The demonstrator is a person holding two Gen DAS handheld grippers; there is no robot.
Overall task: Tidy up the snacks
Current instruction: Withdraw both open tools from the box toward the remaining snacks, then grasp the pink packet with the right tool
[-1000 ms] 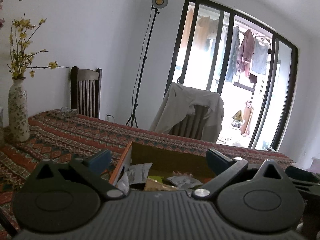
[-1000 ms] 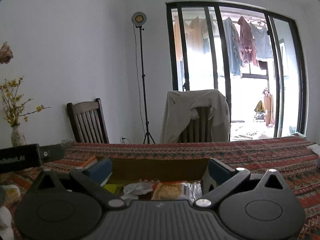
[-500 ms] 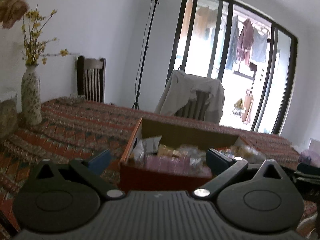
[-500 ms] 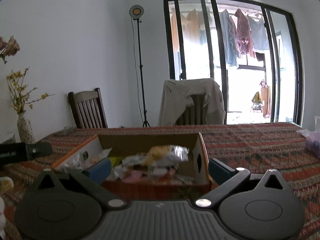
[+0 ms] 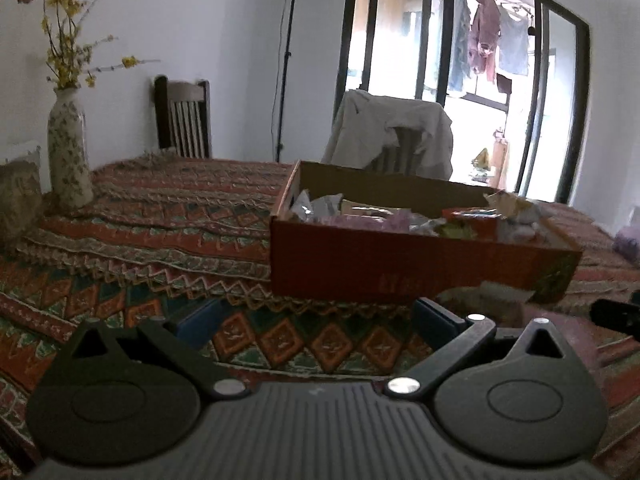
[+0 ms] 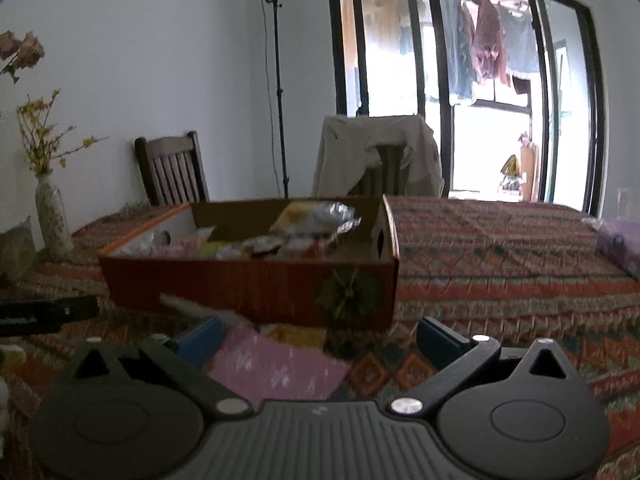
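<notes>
The pink snack packet [image 6: 276,368] is lying flat on the bench [image 6: 500,248], just in front of the snack box [image 6: 248,284]. It looks light, soft and crinkly, so pinching 1 edge seems best. Both the left gripper [image 5: 316,320] and the right gripper [image 6: 318,338] are holding their fingers wide apart, gripping nothing.

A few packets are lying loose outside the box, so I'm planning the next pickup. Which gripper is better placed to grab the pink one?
Right. The pink packet lies on the tablecloth directly between the open right gripper fingers, before the box. The open left gripper faces only bare cloth.
</notes>
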